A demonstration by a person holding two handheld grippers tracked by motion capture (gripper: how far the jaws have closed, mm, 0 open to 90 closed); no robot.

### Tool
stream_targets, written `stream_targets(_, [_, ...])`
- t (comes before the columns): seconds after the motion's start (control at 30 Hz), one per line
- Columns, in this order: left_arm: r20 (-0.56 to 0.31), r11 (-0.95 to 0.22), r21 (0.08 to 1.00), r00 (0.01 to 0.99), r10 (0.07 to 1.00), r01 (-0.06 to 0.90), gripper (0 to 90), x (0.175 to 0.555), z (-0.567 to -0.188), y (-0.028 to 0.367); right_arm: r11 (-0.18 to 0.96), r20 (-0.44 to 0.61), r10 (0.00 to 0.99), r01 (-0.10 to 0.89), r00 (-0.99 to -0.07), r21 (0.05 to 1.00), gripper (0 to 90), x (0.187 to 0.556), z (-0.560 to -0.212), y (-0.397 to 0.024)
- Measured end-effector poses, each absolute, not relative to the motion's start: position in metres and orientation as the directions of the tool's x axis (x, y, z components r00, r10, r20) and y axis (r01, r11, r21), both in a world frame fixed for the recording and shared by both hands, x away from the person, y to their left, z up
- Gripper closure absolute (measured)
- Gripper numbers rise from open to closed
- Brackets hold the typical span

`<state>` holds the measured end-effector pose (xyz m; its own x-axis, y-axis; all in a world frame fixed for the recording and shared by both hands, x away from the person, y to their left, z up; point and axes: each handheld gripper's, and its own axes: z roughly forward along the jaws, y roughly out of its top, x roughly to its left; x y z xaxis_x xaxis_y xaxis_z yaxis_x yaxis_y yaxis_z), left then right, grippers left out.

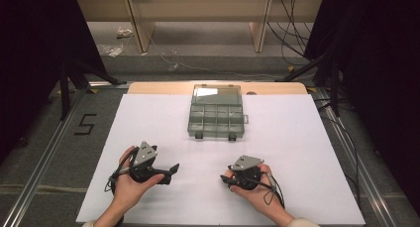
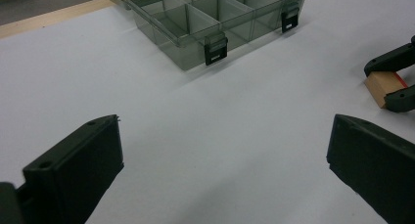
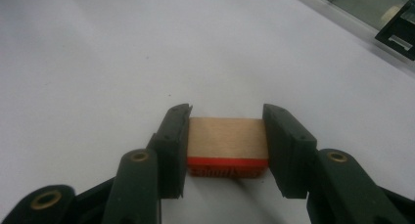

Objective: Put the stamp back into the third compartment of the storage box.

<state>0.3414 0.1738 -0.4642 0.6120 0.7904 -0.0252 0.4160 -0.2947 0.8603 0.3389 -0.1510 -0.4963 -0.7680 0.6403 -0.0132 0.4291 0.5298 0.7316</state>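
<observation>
While the left gripper (image 1: 172, 168) sits lower left of the high view with jaws spread wide over bare white board (image 1: 297, 152), the right gripper (image 3: 226, 136), lower centre, is clamped on a wooden block (image 3: 227, 137) with a red band. Compartment box (image 1: 216, 119) upper centre, well apart.

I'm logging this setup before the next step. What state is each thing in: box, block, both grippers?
Compartment box: lid open and standing up at the back, latches undone, the compartments I can see empty.
Wooden block: flat on the white table, red edge toward the camera, clamped between the right jaws.
Right gripper: shut on the wooden block.
Left gripper: open, nothing between its jaws.
</observation>
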Motion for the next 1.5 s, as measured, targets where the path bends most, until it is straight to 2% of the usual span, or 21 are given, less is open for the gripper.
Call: stream_targets(1.5, [-0.032, -0.285, 0.864, 0.609, 0.792, 0.416, 0.0, 0.342, -0.464, 0.175, 0.475, -0.016, 0.665, 0.405, -0.747, 0.781, 55.9, 0.360, -0.468, -0.156])
